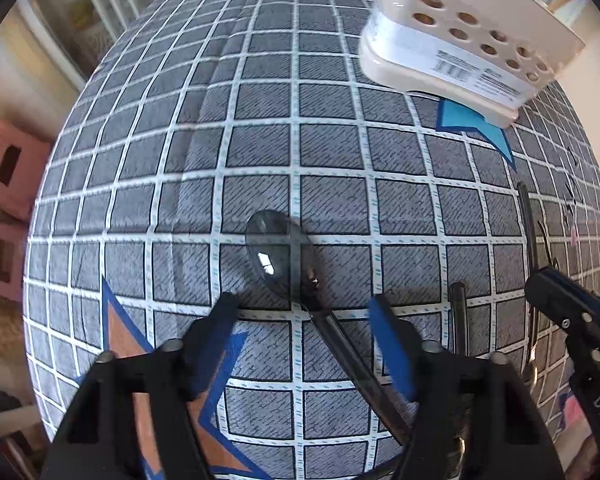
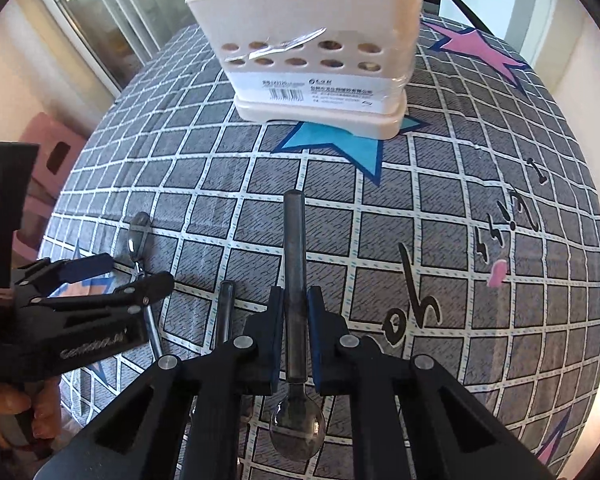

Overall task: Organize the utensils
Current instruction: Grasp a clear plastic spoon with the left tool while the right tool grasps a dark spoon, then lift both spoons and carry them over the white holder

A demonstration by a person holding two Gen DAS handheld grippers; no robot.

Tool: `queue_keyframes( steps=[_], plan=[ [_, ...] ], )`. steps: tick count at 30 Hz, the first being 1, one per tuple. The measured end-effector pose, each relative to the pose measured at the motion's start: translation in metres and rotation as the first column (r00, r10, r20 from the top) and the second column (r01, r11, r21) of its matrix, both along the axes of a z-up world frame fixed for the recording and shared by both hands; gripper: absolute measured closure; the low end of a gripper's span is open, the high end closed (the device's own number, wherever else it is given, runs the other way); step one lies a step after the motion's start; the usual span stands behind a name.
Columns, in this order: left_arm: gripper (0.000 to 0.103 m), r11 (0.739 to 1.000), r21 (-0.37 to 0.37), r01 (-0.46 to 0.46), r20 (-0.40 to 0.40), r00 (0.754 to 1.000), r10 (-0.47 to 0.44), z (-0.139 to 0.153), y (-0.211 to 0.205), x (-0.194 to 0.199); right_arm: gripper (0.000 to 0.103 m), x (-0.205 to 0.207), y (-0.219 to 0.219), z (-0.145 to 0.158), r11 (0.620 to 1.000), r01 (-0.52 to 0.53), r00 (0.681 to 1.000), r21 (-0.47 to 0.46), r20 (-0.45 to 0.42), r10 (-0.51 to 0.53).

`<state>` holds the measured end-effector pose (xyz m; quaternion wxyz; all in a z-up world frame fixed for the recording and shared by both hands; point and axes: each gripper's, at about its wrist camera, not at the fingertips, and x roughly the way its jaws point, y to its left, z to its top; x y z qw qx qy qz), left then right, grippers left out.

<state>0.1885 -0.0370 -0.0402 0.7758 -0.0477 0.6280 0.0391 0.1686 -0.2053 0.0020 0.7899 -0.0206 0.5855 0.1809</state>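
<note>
Grey checked cloth with white grid lines and coloured stars covers the surface [image 2: 440,216], and three dark utensils lie on its near part. The right gripper [image 2: 296,312] is clamped on the dark smoky-handled spoon [image 2: 294,264]: its fingers press both sides of the handle, whose long axis runs straight ahead along the fingers, with the bowl back beneath the gripper body and the handle tip pointing toward the cream perforated plastic utensil holder [image 2: 312,40]. That holder stands well apart, directly ahead, on a blue star, so the coming move is likely a lift and a carry forward along the handle's own line.

The left gripper [image 1: 304,312] is spread wide, its fingers straddling the neck of a second dark translucent spoon [image 1: 276,252]; this one lies bowl forward, handle running back and to the right under the gripper. A third dark handle [image 2: 224,312] lies between the two spoons.

Wooden sticks rise from the holder, but its top is cut off, so its compartments cannot be made out. Whether the clamped spoon rests on the cloth or is raised is also unclear.
</note>
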Motion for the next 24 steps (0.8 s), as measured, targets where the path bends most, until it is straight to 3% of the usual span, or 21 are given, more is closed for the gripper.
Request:
queue_keyframes(
  steps=[5,7,8,13,18,24],
  plan=[
    [0.028,0.998,0.005,0.058,0.023,0.998,-0.058,0.010,-0.012,0.012,0.091,-0.004,-0.004,0.008,1.000,0.008,1.000,0.022,0.019,-0.008],
    [0.052,0.996,0.005,0.086,0.036,0.996,-0.086,0.016,-0.021,0.009,0.091,-0.005,-0.005,0.010,0.999,0.012,1.000,0.031,0.025,-0.013],
    [0.057,0.994,0.002,0.106,0.040,0.994,-0.106,0.017,-0.025,0.010,0.091,-0.006,-0.006,0.011,0.999,0.015,0.999,0.034,0.027,-0.016],
    [0.059,0.985,-0.060,0.160,0.098,0.983,-0.153,0.025,-0.025,-0.004,0.091,-0.010,-0.008,0.013,0.998,0.026,0.999,0.049,0.037,-0.027],
    [0.059,0.975,-0.157,0.156,0.162,0.978,-0.130,0.027,-0.012,-0.011,0.090,-0.014,-0.010,0.014,0.997,0.037,0.998,0.066,0.046,-0.040],
    [0.059,0.966,-0.203,0.162,0.232,0.966,-0.113,0.030,0.004,-0.019,0.090,-0.017,-0.015,0.018,0.994,0.055,0.996,0.094,0.062,-0.061]
  ],
)
